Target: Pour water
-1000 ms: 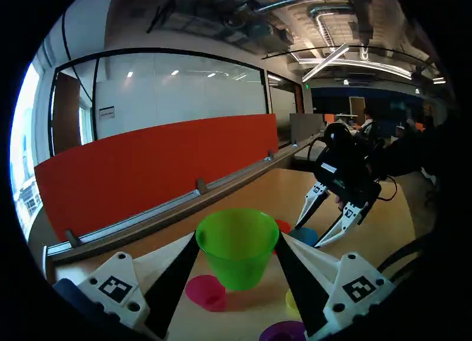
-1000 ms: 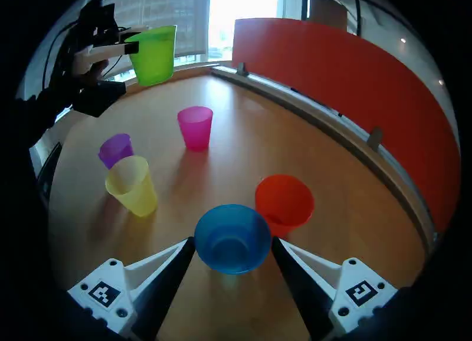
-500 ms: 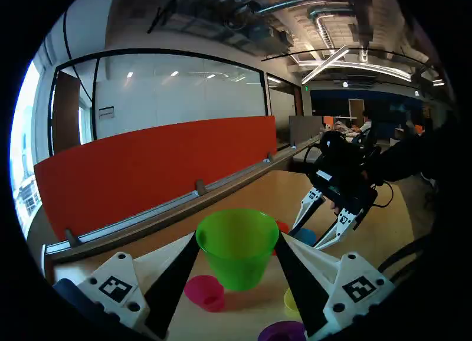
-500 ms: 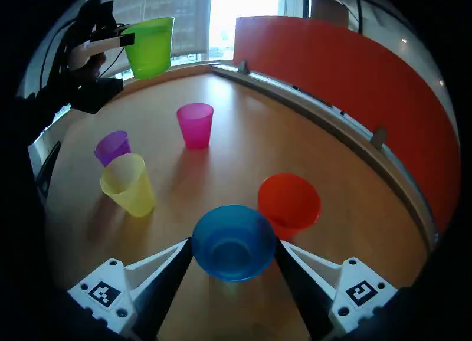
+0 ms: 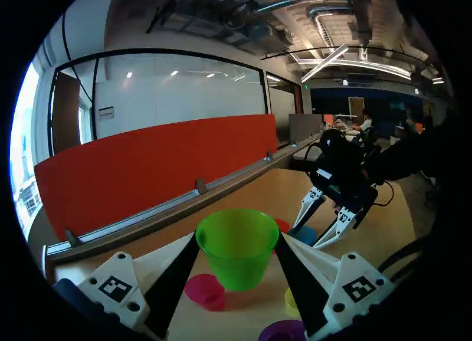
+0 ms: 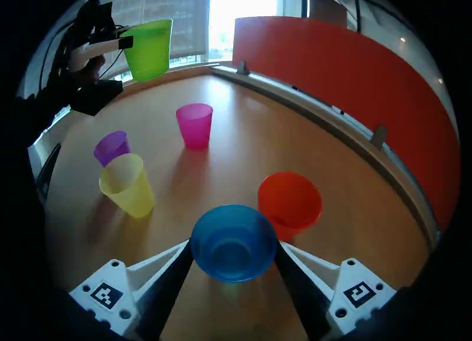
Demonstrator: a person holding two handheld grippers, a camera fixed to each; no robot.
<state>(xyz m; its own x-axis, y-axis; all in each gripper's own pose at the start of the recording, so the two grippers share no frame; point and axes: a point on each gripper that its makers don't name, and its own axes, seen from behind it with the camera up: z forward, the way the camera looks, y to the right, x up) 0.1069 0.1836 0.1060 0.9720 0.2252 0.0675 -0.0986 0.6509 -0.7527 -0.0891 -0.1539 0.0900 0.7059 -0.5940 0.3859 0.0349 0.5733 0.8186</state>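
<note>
My left gripper [image 5: 236, 235] is shut on a green cup [image 5: 237, 255], held upright above the wooden table [image 5: 277, 193]. In the right gripper view that green cup [image 6: 148, 49] hangs in the air at the upper left, held by the left gripper [image 6: 146, 41] and a hand. My right gripper [image 6: 232, 245] is shut on a blue cup [image 6: 233, 232], upright, low over the table. A little water seems to lie in it. In the left gripper view the right gripper [image 5: 307, 237] shows farther off with the blue cup [image 5: 304, 231] between its tips.
A red cup [image 6: 289, 204] stands right beside the blue one. A pink cup [image 6: 194, 124], a purple cup [image 6: 111, 146] and a yellow cup [image 6: 125, 184] stand on the table [image 6: 248, 140]. An orange partition [image 6: 354, 75] runs along the far edge.
The right gripper has closed in on the blue cup and shifted slightly with it. The green cup stays held aloft, almost still.
</note>
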